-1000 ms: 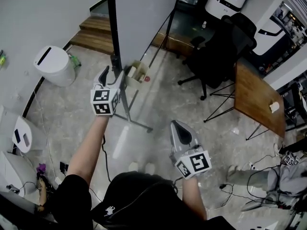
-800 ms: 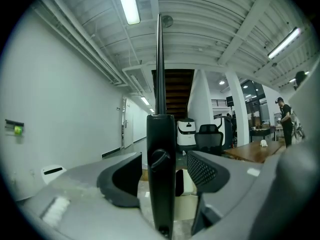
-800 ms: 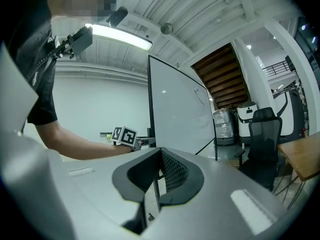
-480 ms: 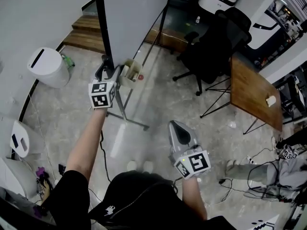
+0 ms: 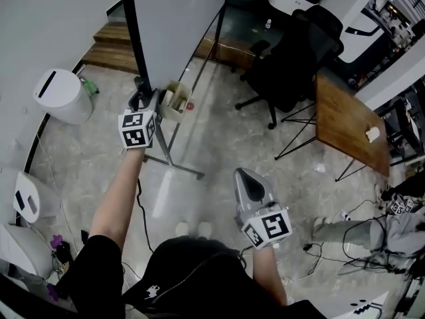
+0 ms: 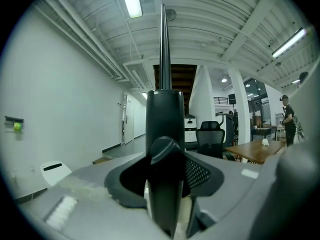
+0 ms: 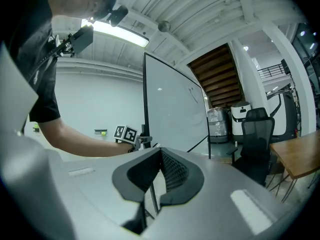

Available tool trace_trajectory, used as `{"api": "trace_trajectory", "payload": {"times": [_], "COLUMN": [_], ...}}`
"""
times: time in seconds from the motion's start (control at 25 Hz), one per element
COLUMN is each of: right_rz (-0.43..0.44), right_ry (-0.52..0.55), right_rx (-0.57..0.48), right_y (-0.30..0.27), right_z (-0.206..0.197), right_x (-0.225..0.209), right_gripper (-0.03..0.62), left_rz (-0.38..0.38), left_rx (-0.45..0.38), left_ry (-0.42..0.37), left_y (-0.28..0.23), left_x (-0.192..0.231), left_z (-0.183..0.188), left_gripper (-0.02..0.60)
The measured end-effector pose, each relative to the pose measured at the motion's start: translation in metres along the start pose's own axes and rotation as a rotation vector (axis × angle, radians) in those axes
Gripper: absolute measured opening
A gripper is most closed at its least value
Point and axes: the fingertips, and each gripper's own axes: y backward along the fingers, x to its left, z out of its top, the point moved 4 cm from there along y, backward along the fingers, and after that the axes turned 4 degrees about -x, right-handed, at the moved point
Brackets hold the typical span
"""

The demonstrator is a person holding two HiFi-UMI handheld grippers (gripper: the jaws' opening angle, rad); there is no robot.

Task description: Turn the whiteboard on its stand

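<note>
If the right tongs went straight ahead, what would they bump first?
Most likely the tall white whiteboard in its black frame, which stands beyond the right tongs in the right gripper view. Nothing seems nearer, though depth is hard to judge.

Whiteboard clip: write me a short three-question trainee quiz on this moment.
1. True or false: the right gripper grips the whiteboard.
2. What stands between the jaws of the left gripper? A) marker tray B) black stand post C) nothing
3. Which furniture stands beside the wooden table?
Key: 1 false: it hangs apart from the board, jaws together, empty. 2 B: the jaws have just been closing on it. 3 the black office chair.
</note>
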Motion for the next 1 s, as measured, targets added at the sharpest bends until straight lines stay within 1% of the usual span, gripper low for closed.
{"api": "trace_trajectory", "payload": {"times": [0.04, 0.28, 0.72, 1.0], "right_rz": [-0.002, -0.01, -0.03, -0.042], "right_ry": [-0.001, -0.004, -0.004, -0.007], "right_rx": [-0.001, -0.006, -0.015, -0.022], "right_y": [0.001, 0.007, 0.026, 0.04], "right_z": [0.0, 0.0, 0.0, 0.004], "right_x": [0.0, 0.0, 0.006, -0.001], "right_gripper": [0.006, 0.006, 0.006, 0.006], "left_rz": [-0.001, -0.011, 0.002, 0.011], "left_rx": [-0.001, 0.009, 0.019, 0.024], "left_ry": [0.003, 0.009, 0.021, 0.021], "left_y": [0.001, -0.001, 0.005, 0.014], "left_x": [-0.001, -0.003, 0.0, -0.004], "left_z": [0.0, 0.0, -0.002, 0.001], "left_gripper": [0.198, 0.196, 0.192, 0.192]}}
